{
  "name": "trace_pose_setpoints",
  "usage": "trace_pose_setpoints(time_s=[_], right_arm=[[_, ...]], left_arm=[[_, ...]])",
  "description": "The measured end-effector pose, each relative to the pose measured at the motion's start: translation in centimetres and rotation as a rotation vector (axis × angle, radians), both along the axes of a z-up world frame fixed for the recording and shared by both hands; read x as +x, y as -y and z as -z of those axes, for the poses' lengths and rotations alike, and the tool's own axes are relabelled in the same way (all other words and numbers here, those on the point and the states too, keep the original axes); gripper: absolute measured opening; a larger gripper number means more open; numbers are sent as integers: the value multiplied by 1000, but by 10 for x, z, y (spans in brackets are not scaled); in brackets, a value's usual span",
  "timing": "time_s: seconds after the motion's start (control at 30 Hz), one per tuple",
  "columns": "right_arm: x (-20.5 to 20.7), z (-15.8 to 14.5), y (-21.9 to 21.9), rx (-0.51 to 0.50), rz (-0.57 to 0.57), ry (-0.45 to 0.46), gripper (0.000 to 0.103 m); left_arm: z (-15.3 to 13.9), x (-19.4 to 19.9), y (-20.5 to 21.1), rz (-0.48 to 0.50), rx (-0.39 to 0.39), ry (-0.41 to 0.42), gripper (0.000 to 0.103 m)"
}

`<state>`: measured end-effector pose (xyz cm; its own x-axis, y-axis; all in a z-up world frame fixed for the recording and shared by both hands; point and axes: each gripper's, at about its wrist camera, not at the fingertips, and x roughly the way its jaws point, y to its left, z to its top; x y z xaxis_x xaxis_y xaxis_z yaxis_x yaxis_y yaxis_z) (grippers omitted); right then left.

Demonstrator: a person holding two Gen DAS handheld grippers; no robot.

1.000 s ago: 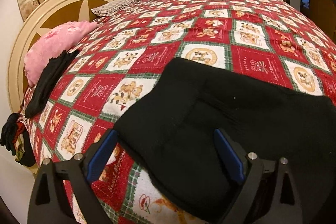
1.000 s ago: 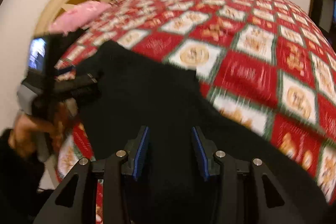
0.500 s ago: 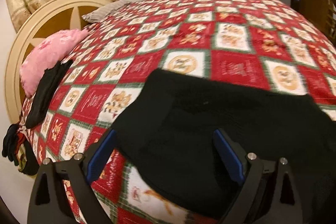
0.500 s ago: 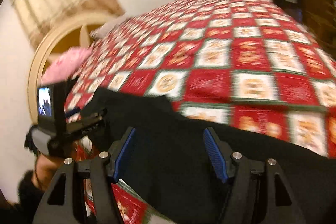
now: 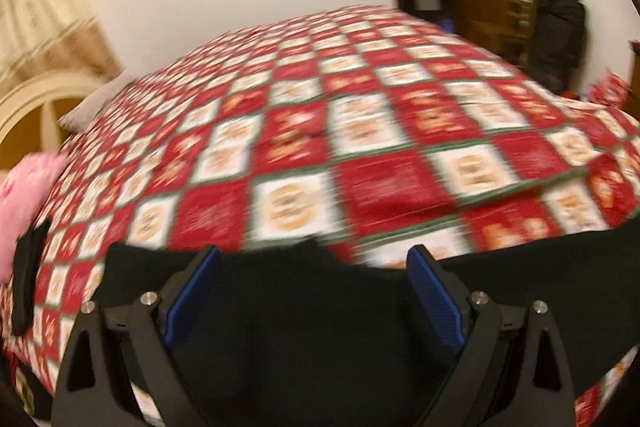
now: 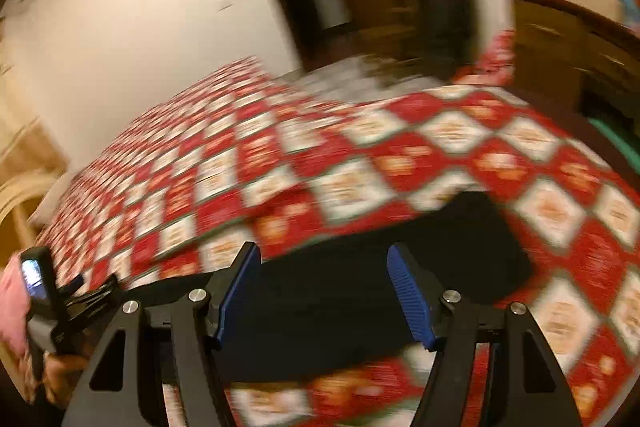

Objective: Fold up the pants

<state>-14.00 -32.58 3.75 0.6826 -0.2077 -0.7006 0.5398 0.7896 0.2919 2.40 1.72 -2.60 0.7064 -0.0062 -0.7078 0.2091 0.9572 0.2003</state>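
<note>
Black pants [image 5: 312, 311] on patterned bedspread [image 5: 360, 131]

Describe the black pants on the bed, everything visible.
The black pants are plain, dark, soft-looking fabric, spread flat along the near edge of the red-and-white patterned quilt. In the right wrist view one end shows a squared edge. Blur hides seams and details. Both open grippers, left and right, frame the cloth without visibly clamping it.

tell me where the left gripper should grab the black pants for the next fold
Probably the far edge of the black pants, at the small raised peak between the open fingers of the left gripper. Come in low from the near side, along the bedspread; the cloth lies flat, so only an edge offers a pinch.
</note>
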Motion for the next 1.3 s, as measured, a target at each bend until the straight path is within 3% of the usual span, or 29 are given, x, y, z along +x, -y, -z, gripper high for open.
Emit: trace_pose_setpoints(time_s=[0.07, 0.23, 0.37, 0.6, 0.73, 1.0, 1.3], right_arm=[[-25, 5, 19, -25, 95, -26, 67], [-58, 42, 45, 52, 205, -43, 67], [-69, 66, 57, 94, 258, -43, 67], [-115, 91, 90, 171, 448, 0, 67], [-112, 104, 90, 198, 418, 1, 67], [-59, 109, 94, 88, 370, -64, 67], [-11, 109, 77, 73, 228, -70, 69]], left_arm=[[-4, -6, 27, 60, 2, 3, 96], [-9, -25, 85, 196, -13, -9, 96], [-5, -39, 117, 261, 8, -27, 96], [9, -56, 151, 339, 17, -68, 96], [20, -57, 160, 351, 20, -99, 96], [27, -61, 172, 359, 37, -108, 96], [34, -58, 175, 336, 39, -145, 96]])
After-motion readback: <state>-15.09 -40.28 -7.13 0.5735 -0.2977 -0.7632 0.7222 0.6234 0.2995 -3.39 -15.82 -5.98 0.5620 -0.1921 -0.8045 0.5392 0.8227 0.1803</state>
